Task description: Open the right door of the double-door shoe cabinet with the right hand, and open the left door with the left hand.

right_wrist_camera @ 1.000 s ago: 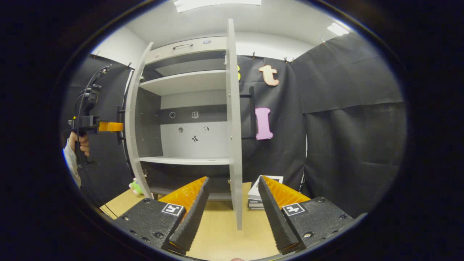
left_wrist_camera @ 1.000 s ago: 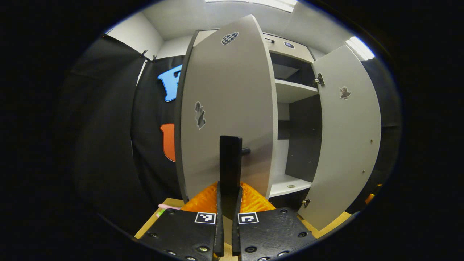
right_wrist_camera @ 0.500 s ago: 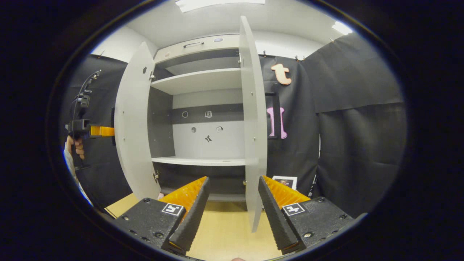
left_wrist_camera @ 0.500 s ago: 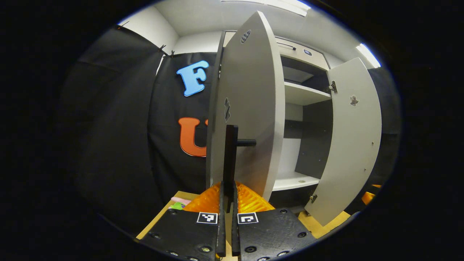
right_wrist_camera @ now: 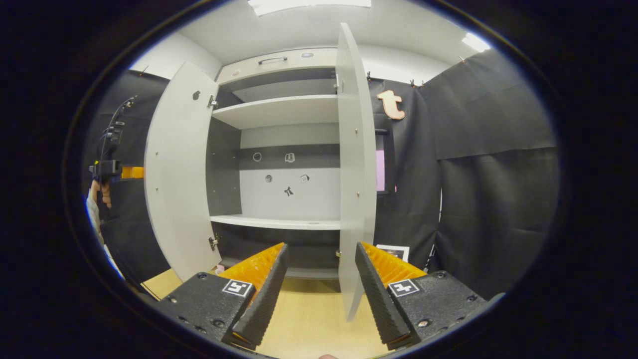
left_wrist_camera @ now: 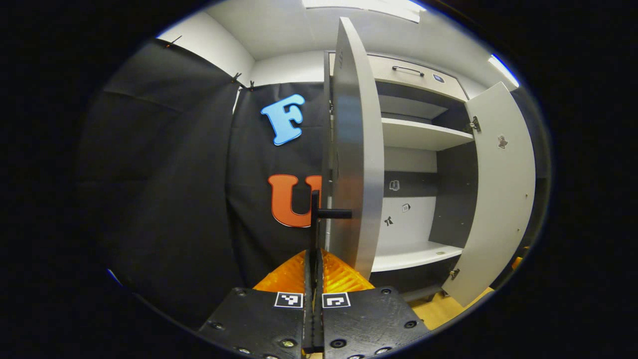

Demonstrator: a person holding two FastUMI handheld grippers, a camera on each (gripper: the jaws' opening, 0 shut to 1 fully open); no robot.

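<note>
The left gripper (left_wrist_camera: pixel 313 279) is clenched on the black bar handle (left_wrist_camera: pixel 315 219) of the cabinet's left door (left_wrist_camera: pixel 351 149), both orange-backed fingers pressed flat against the bar's lower end, while the right gripper (right_wrist_camera: pixel 319 294) hangs released, its ribbed fingers (right_wrist_camera: pixel 259 299) spread wide with nothing between them, a little back from the edge of the right door (right_wrist_camera: pixel 355 164). In the left gripper view the left door stands almost edge-on, swung well out from the shoe cabinet (left_wrist_camera: pixel 423 134), and the right door is seen beyond it, also wide open on its hinges. In the right gripper view the other gripper, with the hand (right_wrist_camera: pixel 102 192) that holds it, shows at the far left behind the left door's panel. Judging by how things lie, both doors are already open and little is left beyond letting go of the handle, or perhaps easing the left door a touch further. Inside, the white shelves (right_wrist_camera: pixel 279 222) are bare, and small stickers (right_wrist_camera: pixel 289 190) dot the back panel. The cabinet stands on a light wooden floor (right_wrist_camera: pixel 309 319); a low stack of what seem to be books or papers (right_wrist_camera: pixel 394 252) lies just beside the right door's foot. Black cloth lines the booth on both sides, under a white ceiling with strip lights (right_wrist_camera: pixel 309 4).
</note>
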